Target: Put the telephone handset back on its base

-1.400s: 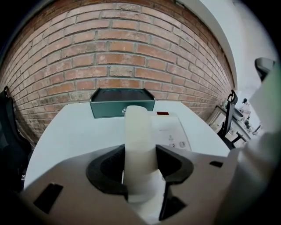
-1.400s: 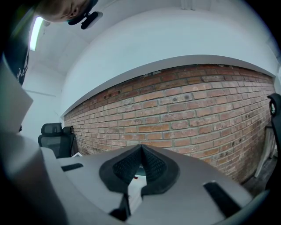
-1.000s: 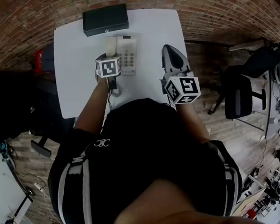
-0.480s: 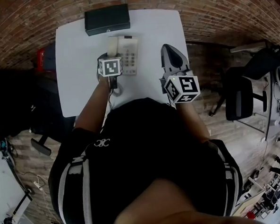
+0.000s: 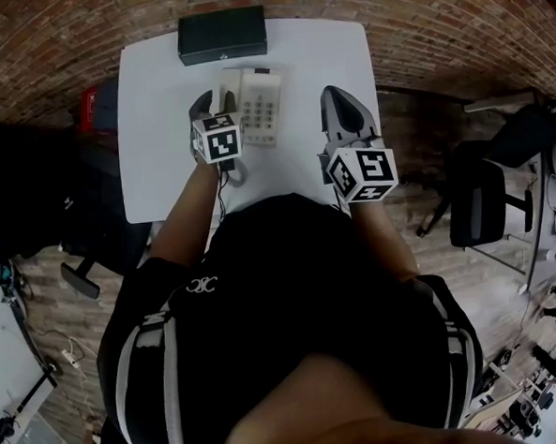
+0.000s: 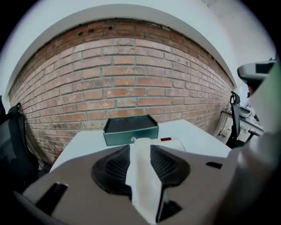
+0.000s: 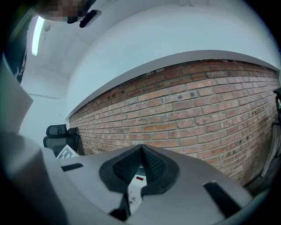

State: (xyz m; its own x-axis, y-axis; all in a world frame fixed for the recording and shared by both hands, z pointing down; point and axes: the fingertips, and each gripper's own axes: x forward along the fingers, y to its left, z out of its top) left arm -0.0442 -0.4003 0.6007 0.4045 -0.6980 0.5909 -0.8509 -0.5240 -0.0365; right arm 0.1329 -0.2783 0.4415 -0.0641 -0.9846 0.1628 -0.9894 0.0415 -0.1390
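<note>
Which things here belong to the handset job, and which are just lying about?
Job: handset, between the closing left claw; telephone base; white table.
Lying about: black box; office chair; right claw, shut and empty.

Box (image 5: 222, 36) behind telephone (image 5: 263, 109) on table (image 5: 160, 139)

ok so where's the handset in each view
head view: upper middle of the table, handset just left of the base.
left gripper view: low centre, between the left gripper's closing fingers.
right gripper view: not made out, only a sliver of base.
shared landmark: brick wall.
</note>
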